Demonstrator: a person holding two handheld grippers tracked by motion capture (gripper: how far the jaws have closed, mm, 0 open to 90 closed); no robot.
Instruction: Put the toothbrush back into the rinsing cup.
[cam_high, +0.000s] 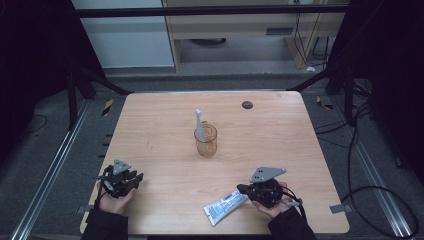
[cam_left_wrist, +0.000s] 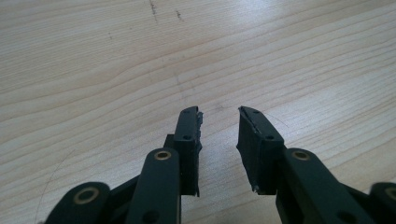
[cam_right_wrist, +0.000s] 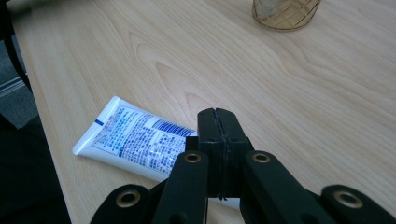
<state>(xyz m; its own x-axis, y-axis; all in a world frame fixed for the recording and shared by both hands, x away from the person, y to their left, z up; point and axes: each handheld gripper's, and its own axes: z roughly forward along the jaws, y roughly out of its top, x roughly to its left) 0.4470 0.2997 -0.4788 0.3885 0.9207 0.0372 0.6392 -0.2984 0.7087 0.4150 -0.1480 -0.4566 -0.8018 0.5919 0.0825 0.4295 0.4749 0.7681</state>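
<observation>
Looking forward and down from above the near edge onto the whole bench (cam_high: 165, 125). Riding close and low behind each gripper's jaws, facing along the boards. Shared with the high view: tube (cam_right_wrist: 135, 140) at six o'clock, cup (cam_right_wrist: 286, 13) at centre.

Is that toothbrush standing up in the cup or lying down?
Standing, leaning slightly: the toothbrush rises out of the cup, head above the rim.

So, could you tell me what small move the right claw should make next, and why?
Probably lift gently. The right claw looks shut at the cap end of the toothpaste tube, though the grip itself is hidden. The tube lies flat near the table's front edge; the glass cup with the toothbrush stands farther off.
</observation>
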